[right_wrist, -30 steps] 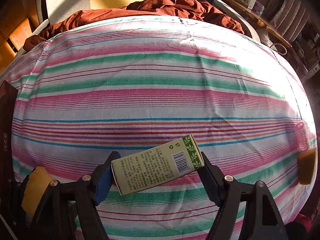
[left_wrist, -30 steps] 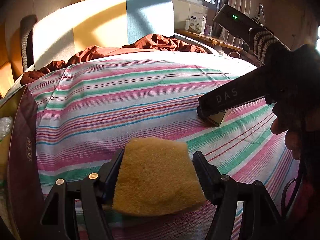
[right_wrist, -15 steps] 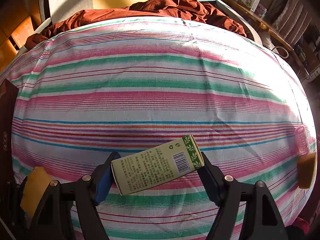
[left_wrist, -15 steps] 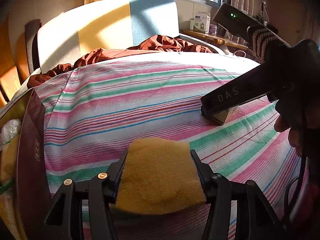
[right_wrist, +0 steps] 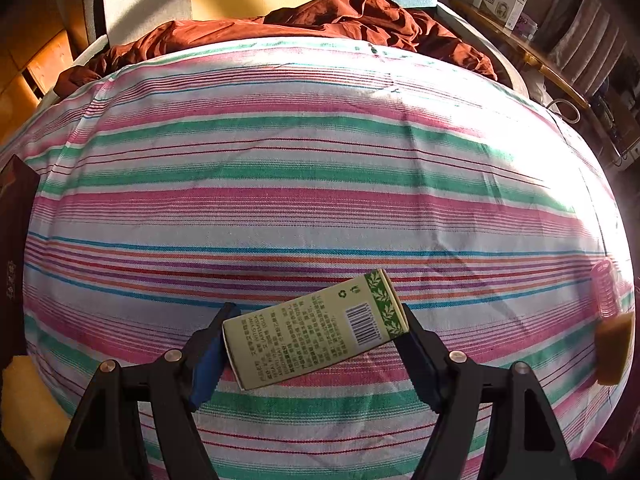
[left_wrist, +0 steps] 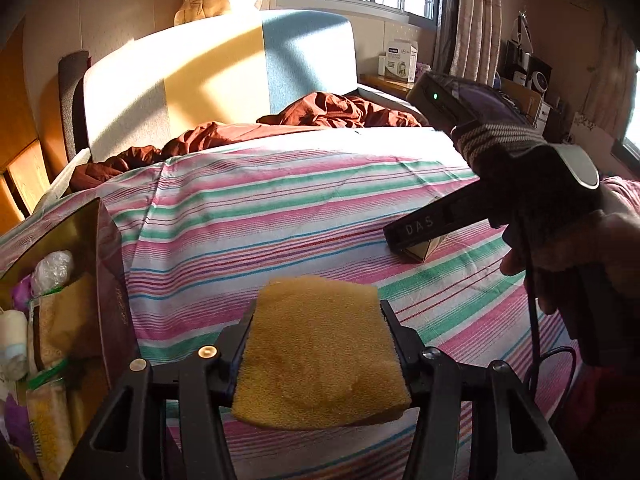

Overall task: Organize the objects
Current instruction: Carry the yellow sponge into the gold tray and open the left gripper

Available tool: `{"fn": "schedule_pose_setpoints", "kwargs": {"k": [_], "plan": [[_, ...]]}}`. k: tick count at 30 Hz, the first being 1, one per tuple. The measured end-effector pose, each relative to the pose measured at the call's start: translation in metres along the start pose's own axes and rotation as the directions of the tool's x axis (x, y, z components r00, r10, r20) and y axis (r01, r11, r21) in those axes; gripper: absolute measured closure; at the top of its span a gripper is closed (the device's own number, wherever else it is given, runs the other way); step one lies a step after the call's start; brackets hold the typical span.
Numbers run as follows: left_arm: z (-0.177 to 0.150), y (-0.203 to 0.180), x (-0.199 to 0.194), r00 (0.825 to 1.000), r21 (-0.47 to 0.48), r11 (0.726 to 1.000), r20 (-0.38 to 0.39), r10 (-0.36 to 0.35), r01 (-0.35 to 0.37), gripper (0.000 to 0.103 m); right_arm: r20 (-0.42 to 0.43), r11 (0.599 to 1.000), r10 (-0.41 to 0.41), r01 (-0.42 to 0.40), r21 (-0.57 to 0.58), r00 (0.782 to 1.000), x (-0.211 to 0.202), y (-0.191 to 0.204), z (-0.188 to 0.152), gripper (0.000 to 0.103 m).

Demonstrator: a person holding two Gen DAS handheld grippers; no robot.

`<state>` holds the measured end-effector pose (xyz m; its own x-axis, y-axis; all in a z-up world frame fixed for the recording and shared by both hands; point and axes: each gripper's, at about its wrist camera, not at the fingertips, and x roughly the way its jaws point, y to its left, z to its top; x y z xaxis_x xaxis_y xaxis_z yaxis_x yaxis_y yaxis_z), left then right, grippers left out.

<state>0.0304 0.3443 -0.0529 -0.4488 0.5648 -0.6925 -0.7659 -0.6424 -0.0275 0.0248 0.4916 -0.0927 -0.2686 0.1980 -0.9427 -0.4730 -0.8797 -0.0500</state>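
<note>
My left gripper (left_wrist: pixel 318 320) is shut on a yellow sponge (left_wrist: pixel 320 356) and holds it above the striped bed sheet (left_wrist: pixel 280 216). An open dark red box (left_wrist: pixel 112 280) with several packets inside stands just left of it. My right gripper (right_wrist: pixel 316 330) is shut on a pale green printed carton (right_wrist: pixel 316 330), held tilted over the sheet (right_wrist: pixel 312 184). In the left wrist view the right gripper (left_wrist: pixel 416 236) shows at the right with the carton's end under it. The sponge also shows at the lower left of the right wrist view (right_wrist: pixel 28 408).
A pink hair roller (right_wrist: pixel 606 292) and a second yellow sponge (right_wrist: pixel 614 350) lie at the sheet's right edge. A rumpled brown blanket (right_wrist: pixel 320 20) lies at the head of the bed by the headboard (left_wrist: pixel 216 76). A cluttered side shelf (left_wrist: pixel 400 80) stands at the right.
My left gripper closed on the yellow sponge and lifted it, swinging left so the open box comes into view. The right gripper holds the carton almost still.
</note>
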Motion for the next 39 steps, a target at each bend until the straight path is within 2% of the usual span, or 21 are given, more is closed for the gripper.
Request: {"fn": "schedule_pose_setpoints", "kwargs": {"k": [6, 13, 17, 20, 23, 25, 28, 32, 35, 39], "plan": [[0.011, 0.023, -0.040, 0.999, -0.042, 0.999, 0.041, 0.011, -0.009, 0.047, 0.008, 1.000, -0.007, 0.007, -0.006, 1.000, -0.005, 0.005, -0.004, 0.025], [0.003, 0.077, -0.075, 0.996, -0.132, 0.988, 0.041, 0.084, -0.078, 0.047, 0.018, 1.000, -0.022, 0.023, -0.020, 1.000, -0.006, 0.009, -0.007, 0.025], [-0.011, 0.132, -0.083, 0.992, -0.239, 0.963, -0.003, 0.129, -0.126, 0.046, 0.020, 0.999, -0.029, 0.030, -0.025, 0.999, -0.007, 0.012, -0.007, 0.025], [-0.027, 0.173, -0.086, 0.990, -0.346, 0.927, -0.041, 0.136, -0.142, 0.046, 0.021, 0.999, -0.031, 0.031, -0.027, 0.999, -0.008, 0.012, -0.008, 0.025], [-0.039, 0.196, -0.084, 0.986, -0.387, 0.907, -0.068, 0.155, -0.169, 0.046, 0.021, 0.999, -0.034, 0.034, -0.031, 0.999, -0.007, 0.012, -0.007, 0.025], [-0.043, 0.203, -0.081, 0.987, -0.400, 0.902, -0.080, 0.143, -0.163, 0.046, 0.022, 0.999, -0.034, 0.035, -0.032, 0.999, -0.007, 0.010, -0.007, 0.025], [-0.043, 0.202, -0.073, 0.986, -0.396, 0.904, -0.094, 0.136, -0.162, 0.041, 0.022, 0.999, -0.033, 0.034, -0.032, 0.999, -0.007, 0.010, -0.007, 0.025], [-0.043, 0.199, -0.066, 0.984, -0.384, 0.906, -0.105, 0.146, -0.175, 0.029, 0.022, 0.999, -0.032, 0.033, -0.031, 0.999, -0.008, 0.010, -0.008, 0.025], [-0.047, 0.202, -0.071, 0.985, -0.392, 0.904, -0.100, 0.143, -0.171, 0.029, 0.027, 0.998, -0.041, 0.042, -0.037, 0.999, -0.009, 0.011, -0.008, 0.025], [-0.052, 0.207, -0.087, 0.976, -0.375, 0.901, -0.092, 0.197, -0.217, 0.029, 0.036, 0.997, -0.046, 0.048, -0.054, 0.998, -0.012, 0.018, -0.010, 0.026]]}}
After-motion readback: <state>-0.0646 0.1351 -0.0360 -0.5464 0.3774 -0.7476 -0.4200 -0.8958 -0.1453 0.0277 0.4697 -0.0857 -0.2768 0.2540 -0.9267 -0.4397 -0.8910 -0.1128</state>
